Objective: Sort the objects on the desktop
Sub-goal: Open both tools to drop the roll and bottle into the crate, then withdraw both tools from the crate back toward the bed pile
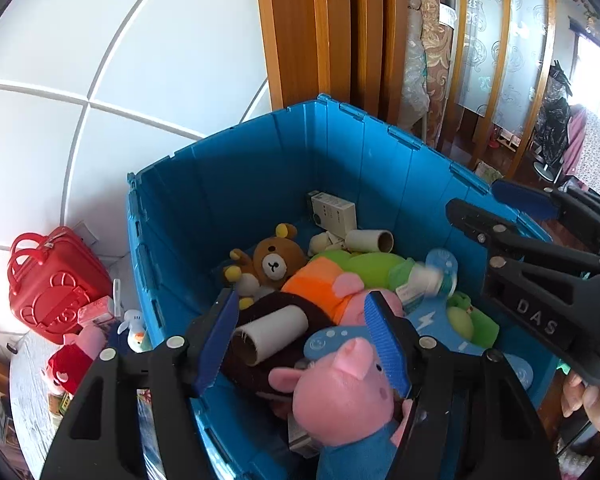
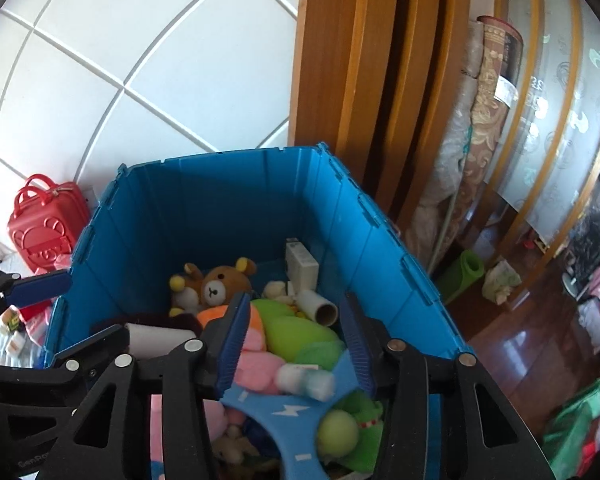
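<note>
A blue plastic bin (image 1: 228,184) holds a brown bear plush (image 1: 274,264), cardboard tubes (image 1: 270,334), white boxes (image 1: 334,212), green and orange plush toys and a small tube (image 1: 422,280) that looks blurred in mid-air. My left gripper (image 1: 304,340) hovers open over the bin's near side, above a pink pig plush in blue (image 1: 344,400) that sits between its jaws without being clamped. My right gripper (image 2: 296,344) is open and empty above the bin (image 2: 204,208), over the small white tube (image 2: 306,378) and a blue lightning-bolt toy (image 2: 276,408). It also shows in the left wrist view (image 1: 496,208).
A red toy suitcase (image 1: 50,280) stands by the tiled wall left of the bin, with a pink pig plush (image 1: 86,342), a small white duck toy (image 1: 134,326) and boxes on the white table. Wooden door frames and rolled carpets stand behind; a green mat roll (image 2: 462,276) lies on the floor.
</note>
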